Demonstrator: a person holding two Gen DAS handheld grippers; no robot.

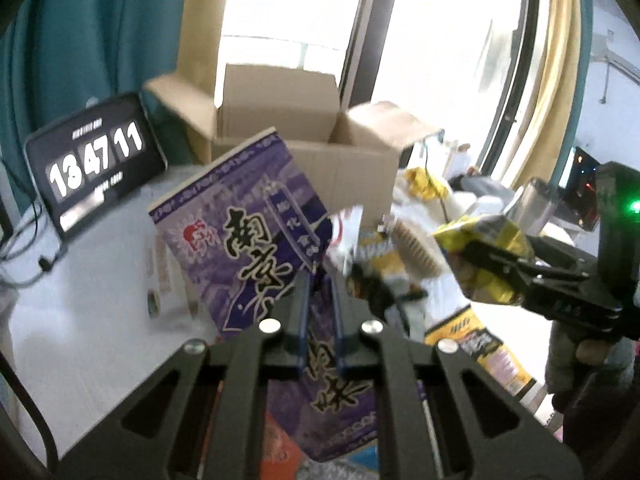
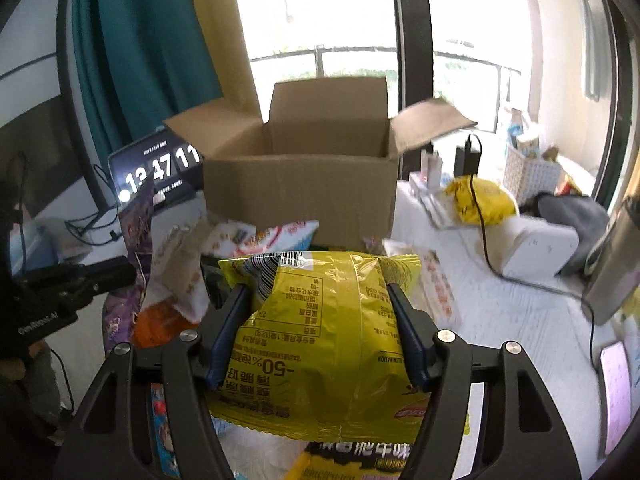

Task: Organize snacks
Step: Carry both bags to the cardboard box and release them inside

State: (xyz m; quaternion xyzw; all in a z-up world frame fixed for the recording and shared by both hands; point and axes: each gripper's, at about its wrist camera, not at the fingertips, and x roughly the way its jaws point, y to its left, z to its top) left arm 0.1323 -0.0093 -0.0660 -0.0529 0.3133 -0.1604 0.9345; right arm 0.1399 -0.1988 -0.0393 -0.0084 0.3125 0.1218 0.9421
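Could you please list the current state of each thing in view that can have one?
Left claw: shut on the purple packet.
Purple packet: held, lifted off the table.
Right claw: shut on the yellow bag.
Yellow bag: held by both sides, back facing the camera.
Cardboard box: flaps open, upright on the table.
Clock display: on, showing 13 47 11.

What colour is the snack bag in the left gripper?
Purple, with black writing; the snack bag shows best in the left wrist view.

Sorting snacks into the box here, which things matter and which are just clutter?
Job:
- purple printed snack bag in left gripper
- yellow crisp bag in right gripper
- open brown cardboard box

Clutter:
- black flip-clock display
- white perforated basket
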